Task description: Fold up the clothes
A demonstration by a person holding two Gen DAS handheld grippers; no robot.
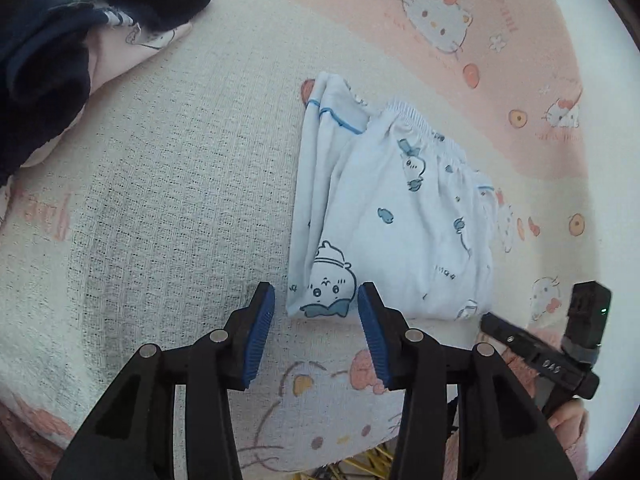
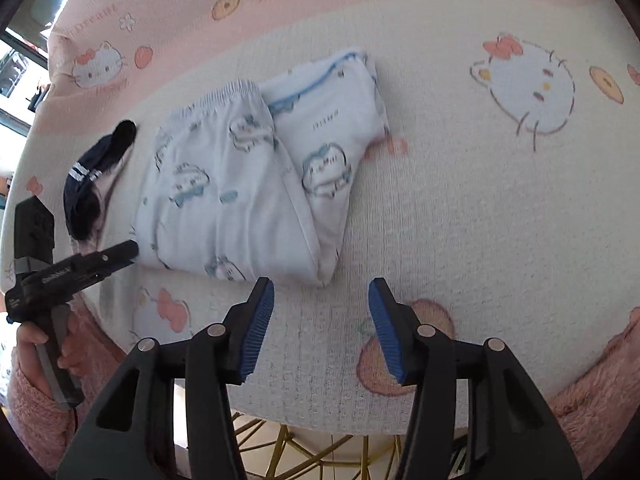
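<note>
At the bottom of each wrist view the blue-padded jaws stand apart with nothing between them: the left gripper hovers just short of the near corner of the folded pyjamas, and the right gripper hangs over bare blanket just below the bundle's lower right corner. The pyjamas, pale blue with cartoon prints, lie in the centre of both frames, trousers with their elastic waistband stacked on a folded top. A dark navy garment sits crumpled at the upper left. The cloth looks light, soft and limp, so layers would likely slide; pinching a thick folded edge or the waistband seems safest.
</note>
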